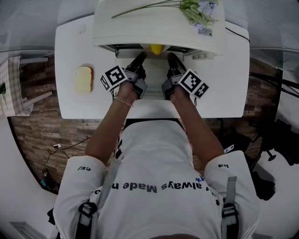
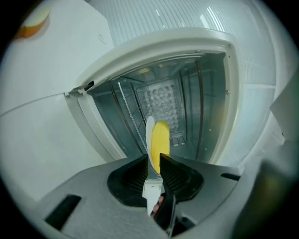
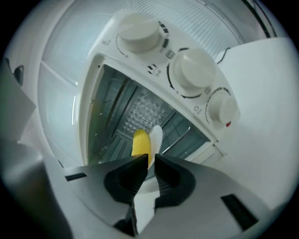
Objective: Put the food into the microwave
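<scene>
Fingers of the left gripper [image 2: 153, 170] are clamped on the thin rim of a small white plate [image 2: 149, 130], and those of the right gripper [image 3: 148, 165] are pinched shut on the opposite rim. So the plate hangs between the two of them. Just beyond both sets of fingers, a rounded piece of yellow food [image 2: 160, 140] lies on the plate. It is right at the mouth of the open white microwave [image 2: 187, 39], with the wire rack [image 2: 131, 116] further ahead inside the metal cavity. From the head view the food [image 1: 156, 48] is only just under the top edge of the opening, so I would say it is not set down yet.

Off to the outer side of the right fingers sit three white control knobs [image 3: 194, 70]. Well away to the left of the left gripper, a slice of pale bread [image 1: 84, 78] lies on the white counter [image 1: 70, 46]. A spray of green-stemmed flowers [image 1: 196, 9] rests on top of the microwave.

My worry is the grip. Each gripper has only a sliver of rim, so if one hand runs ahead of the other or dips, the plate could twist loose or tip the food off. The plate's front edge could also catch on the rack or the frame.

Both forearms reach straight forward, side by side and close together, with the grippers angled slightly inward toward each other. Their marker cubes face up and outward.
</scene>
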{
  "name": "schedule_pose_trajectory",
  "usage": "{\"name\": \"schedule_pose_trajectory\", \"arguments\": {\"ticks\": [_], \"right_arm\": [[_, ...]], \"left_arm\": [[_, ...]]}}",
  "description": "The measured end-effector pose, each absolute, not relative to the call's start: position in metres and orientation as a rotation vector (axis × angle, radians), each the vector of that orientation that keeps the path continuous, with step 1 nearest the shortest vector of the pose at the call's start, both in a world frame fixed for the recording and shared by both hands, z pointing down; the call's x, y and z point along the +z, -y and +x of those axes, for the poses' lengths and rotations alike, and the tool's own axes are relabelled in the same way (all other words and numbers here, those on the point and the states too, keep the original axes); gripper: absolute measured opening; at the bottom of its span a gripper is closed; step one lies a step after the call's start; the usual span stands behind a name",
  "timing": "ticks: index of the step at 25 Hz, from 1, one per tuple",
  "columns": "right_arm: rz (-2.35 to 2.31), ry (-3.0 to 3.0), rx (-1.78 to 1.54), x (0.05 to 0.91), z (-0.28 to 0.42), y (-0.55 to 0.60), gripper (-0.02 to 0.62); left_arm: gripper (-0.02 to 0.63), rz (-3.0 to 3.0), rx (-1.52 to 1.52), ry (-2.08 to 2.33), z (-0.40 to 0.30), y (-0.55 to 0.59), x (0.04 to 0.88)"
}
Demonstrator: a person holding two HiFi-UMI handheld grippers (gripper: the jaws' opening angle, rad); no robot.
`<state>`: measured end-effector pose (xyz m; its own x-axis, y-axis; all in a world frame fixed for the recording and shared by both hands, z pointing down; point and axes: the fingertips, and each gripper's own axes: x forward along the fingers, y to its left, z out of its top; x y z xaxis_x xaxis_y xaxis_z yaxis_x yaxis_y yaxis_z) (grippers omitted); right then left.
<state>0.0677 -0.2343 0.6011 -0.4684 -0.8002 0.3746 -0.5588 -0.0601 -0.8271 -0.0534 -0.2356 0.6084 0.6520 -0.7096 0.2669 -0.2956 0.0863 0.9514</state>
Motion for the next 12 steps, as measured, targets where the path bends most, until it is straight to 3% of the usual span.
{"name": "schedule_pose_trajectory", "arguments": {"ticks": [5,12], "right_arm": [[-1.499,-2.282,-1.349,0.573,0.08,0.213,0.028],[-1.462,-2.648,-0.917,0.488,0.076,0.186,0.028]], "left_arm": [[0.031,1.68,-0.294,0.873,-0.051,0.21,0.576],[0.021,1.972,-0.288,0.869,-0.043,0.181,0.495]]}}
